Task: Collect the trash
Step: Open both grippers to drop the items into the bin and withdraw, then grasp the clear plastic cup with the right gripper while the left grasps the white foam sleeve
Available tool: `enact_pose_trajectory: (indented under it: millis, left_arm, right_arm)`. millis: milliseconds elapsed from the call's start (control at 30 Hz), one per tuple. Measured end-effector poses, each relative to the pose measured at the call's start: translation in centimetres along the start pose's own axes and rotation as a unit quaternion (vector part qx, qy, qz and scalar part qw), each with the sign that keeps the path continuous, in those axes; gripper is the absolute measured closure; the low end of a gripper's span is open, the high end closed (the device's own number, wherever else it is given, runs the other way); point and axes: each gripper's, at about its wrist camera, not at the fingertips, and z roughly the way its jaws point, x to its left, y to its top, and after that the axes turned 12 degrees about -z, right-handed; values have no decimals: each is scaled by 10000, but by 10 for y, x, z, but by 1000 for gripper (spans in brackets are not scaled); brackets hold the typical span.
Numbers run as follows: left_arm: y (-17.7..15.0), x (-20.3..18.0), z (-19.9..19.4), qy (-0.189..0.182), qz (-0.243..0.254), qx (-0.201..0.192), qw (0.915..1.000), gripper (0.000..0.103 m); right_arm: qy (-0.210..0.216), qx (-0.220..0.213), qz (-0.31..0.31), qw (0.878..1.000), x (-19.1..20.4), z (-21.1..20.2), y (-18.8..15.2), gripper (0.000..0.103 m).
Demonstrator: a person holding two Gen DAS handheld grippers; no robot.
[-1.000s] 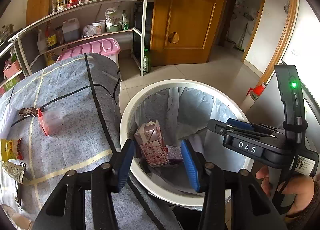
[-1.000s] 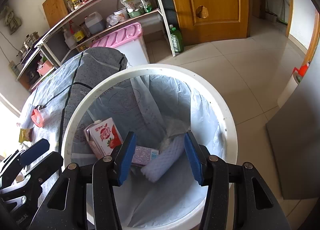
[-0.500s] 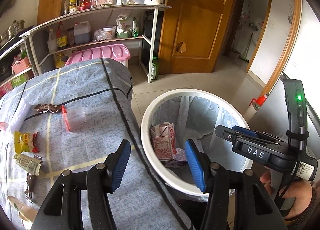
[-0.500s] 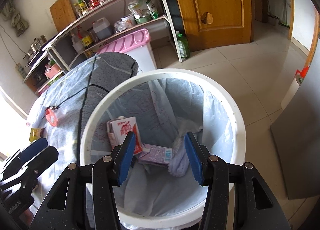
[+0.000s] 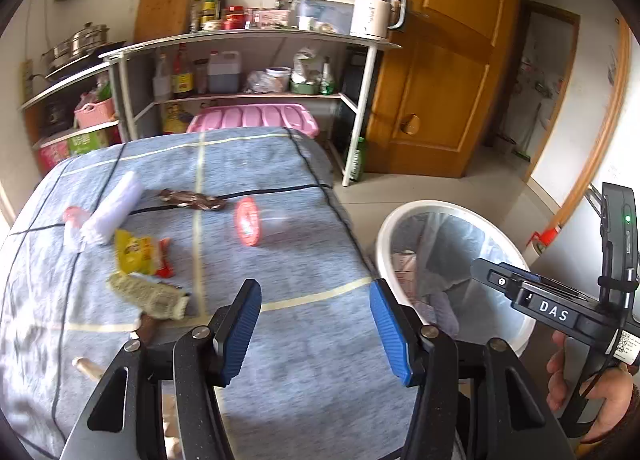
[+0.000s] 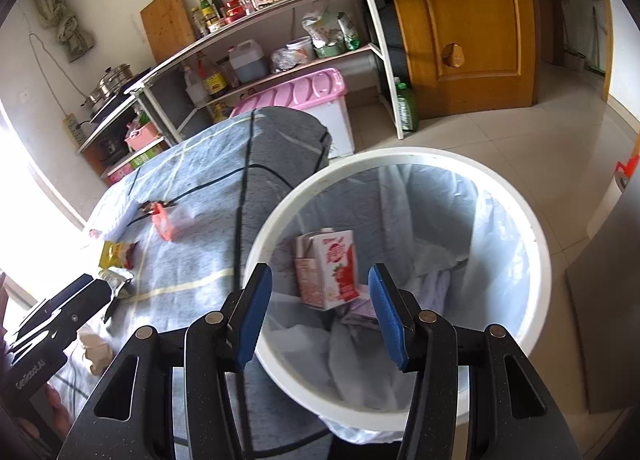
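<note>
A white trash bin [image 6: 536, 244] with a pale liner holds a strawberry milk carton [image 6: 326, 268] and crumpled wrappers; it also shows in the left wrist view [image 5: 384, 232]. My right gripper [image 6: 316, 312] is open and empty above the bin's near rim. My left gripper [image 5: 316, 330] is open and empty over the blue-grey cloth [image 5: 280, 360] of the table. On the cloth lie a clear cup with a red lid [image 5: 250, 222], a brown wrapper [image 5: 192, 199], a yellow wrapper [image 5: 134, 254], a greenish wrapper [image 5: 154, 298] and a white roll [image 5: 114, 212].
A metal shelf rack [image 5: 248, 40] with bottles and a kettle stands behind the table. A pink-lidded box [image 5: 256, 120] sits below it. A wooden door [image 5: 436, 92] is at the right. A green bottle [image 6: 406, 108] stands on the tiled floor.
My left gripper has swung left from over the bin to over the table, bringing the wrappers into view. My right gripper has pulled back a little from the bin. Both stay open.
</note>
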Motion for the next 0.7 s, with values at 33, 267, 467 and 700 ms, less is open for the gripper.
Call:
enact_pose_trajectory:
  millis: [33,267,467,700]
  left_arm:
    - [0,7,-3,78,-34,-44,10000,47]
    - [1,53,-23,324,-351,-225,9986,47]
    - [8,97,-30,654,-626,-317,9954,46]
    - [25,150,-28,910,-947,-437,9904,46]
  right_arm:
    - [32,-21,-24,10000,5,0,0,51]
    - [210,-54,-277,9994,41,7,4,51]
    - [323,-84,-567,9978,73,19,13,51]
    - [469,-76,-844,9953,111,43,25,46]
